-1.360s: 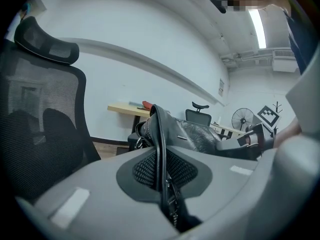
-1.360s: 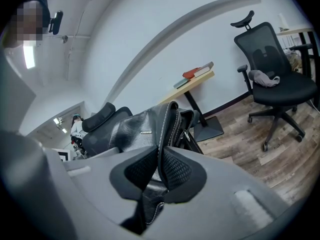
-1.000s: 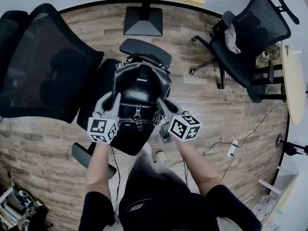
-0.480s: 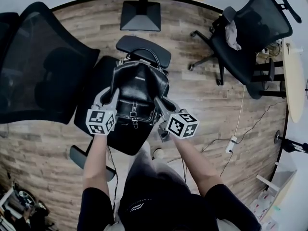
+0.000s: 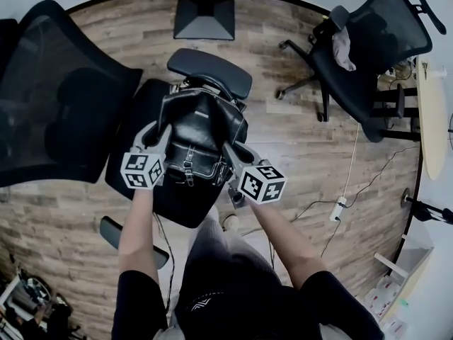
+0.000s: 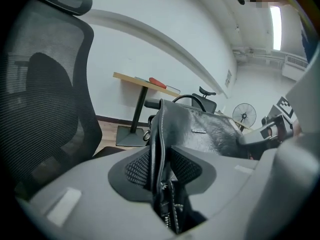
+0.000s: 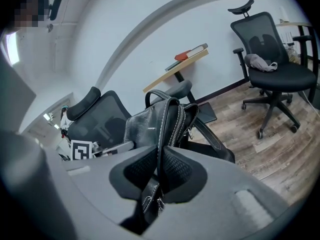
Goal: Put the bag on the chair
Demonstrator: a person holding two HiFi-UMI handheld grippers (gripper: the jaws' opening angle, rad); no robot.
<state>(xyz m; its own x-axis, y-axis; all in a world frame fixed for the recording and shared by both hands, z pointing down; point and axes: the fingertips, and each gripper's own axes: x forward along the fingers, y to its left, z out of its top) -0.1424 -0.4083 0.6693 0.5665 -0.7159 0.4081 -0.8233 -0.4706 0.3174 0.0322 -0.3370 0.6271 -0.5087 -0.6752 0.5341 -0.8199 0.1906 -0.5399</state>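
The black leather bag stands on the seat of the black mesh-backed chair, just in front of the person. My left gripper is at the bag's left side. Its jaws have just been opening, and the bag's stitched edge still lies between the pads without being pinched. My right gripper is at the bag's right side, shut on the bag's side seam. The bag's underside is hidden.
The chair's armrest lies just beyond the bag. A second office chair with a cloth on it stands at the upper right. A table base is at the top. A power strip and its cable lie on the wood floor.
Both grippers have come down with the bag toward the seat and a little to the left. The left jaws look wider than before.
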